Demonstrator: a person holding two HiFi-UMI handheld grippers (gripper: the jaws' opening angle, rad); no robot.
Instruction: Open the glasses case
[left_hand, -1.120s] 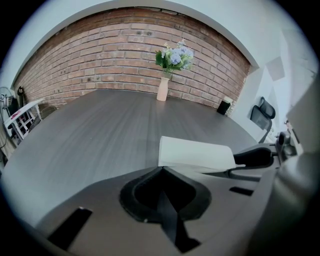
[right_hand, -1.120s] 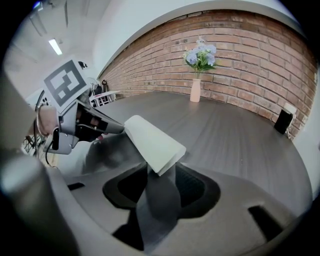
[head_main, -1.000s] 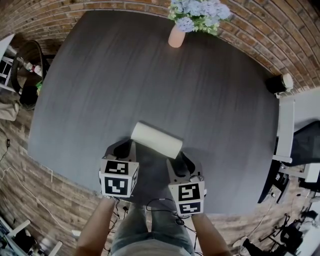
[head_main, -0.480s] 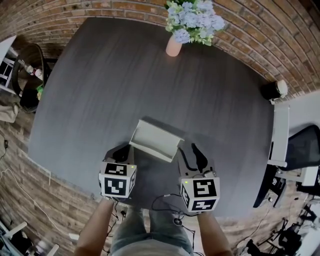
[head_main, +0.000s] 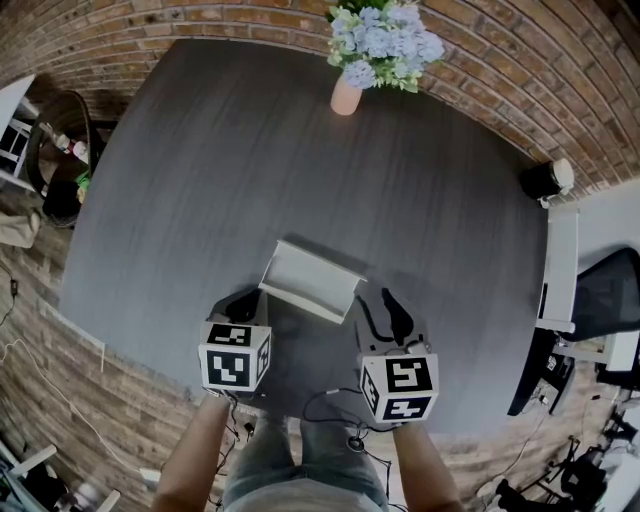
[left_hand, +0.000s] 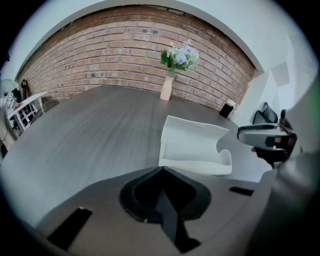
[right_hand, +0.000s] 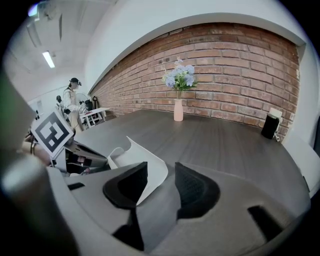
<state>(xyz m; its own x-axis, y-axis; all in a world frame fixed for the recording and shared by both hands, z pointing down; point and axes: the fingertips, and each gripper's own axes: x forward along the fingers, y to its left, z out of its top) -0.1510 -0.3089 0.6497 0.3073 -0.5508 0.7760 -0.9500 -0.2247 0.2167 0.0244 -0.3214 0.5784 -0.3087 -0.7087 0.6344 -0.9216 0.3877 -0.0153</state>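
The white glasses case (head_main: 310, 280) lies open on the dark table (head_main: 250, 160), its lid standing up at the far side. In the left gripper view the glasses case (left_hand: 195, 147) shows an empty tray. My left gripper (head_main: 245, 300) is shut, and its tips (left_hand: 162, 169) rest against the case's near left corner; no part of the case shows between the jaws. My right gripper (head_main: 385, 305) hovers just right of the case with its jaws wide. From the right gripper (right_hand: 160, 187) the glasses case's lid edge (right_hand: 145, 167) shows past the left jaw, untouched.
A pink vase of flowers (head_main: 347, 95) stands at the table's far edge. A small dark speaker (head_main: 548, 178) sits at the right rim, with a black chair (head_main: 600, 290) beyond it. The near table edge runs just under both grippers. A person (right_hand: 72, 100) stands far off.
A second ago the case was closed with both grippers at it. Its lid has since swung up and my right gripper drew back to the right; the left stayed put.
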